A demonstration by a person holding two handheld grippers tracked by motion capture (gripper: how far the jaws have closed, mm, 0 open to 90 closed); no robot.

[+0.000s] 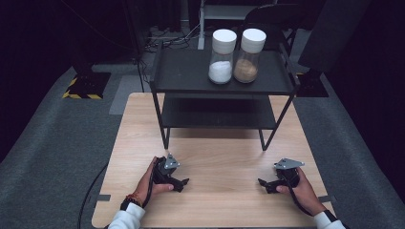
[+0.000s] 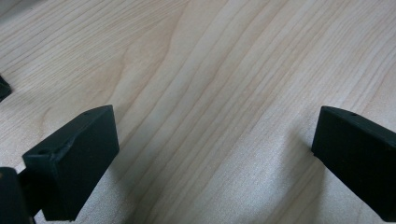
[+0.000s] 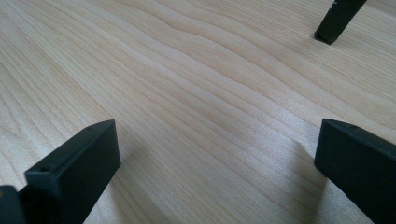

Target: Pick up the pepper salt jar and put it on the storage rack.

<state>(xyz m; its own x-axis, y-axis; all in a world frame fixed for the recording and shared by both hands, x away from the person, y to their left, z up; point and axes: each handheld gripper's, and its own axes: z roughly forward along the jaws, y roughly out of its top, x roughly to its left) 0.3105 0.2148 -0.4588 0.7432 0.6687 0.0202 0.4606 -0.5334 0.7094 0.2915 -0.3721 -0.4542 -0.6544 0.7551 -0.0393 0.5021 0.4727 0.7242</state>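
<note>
**Start position: both tools parked, jars untouched on the rack**

The two things nearest my reach are the clear glass jar with a white lid and white powder [image 1: 222, 57] and, just beside it on its right, the clear glass jar with a white lid and brown granules [image 1: 248, 56]. Both stand upright on the top shelf of the black metal two-tier rack [image 1: 191, 76], which sits at the far half of the pale wooden worktop [image 1: 224, 157]. The lower shelf looks bare.

My left hand-held gripper [image 1: 183, 182] rests on the worktop near the front edge, jaws spread wide with nothing but wood grain between them; its fingers [image 2: 77, 156] lie low against the surface. My right hand-held gripper [image 1: 262, 182] mirrors it, likewise spread and empty, with one rack leg [image 3: 337, 21] ahead of it.

Judgement for the reach: lift clear of the worktop first, then rise above the rack's front rail before going in. Approach a jar from the side, at the glass body below the lid. The jars stand close together, so take the outer flank to avoid knocking the neighbour.
</note>
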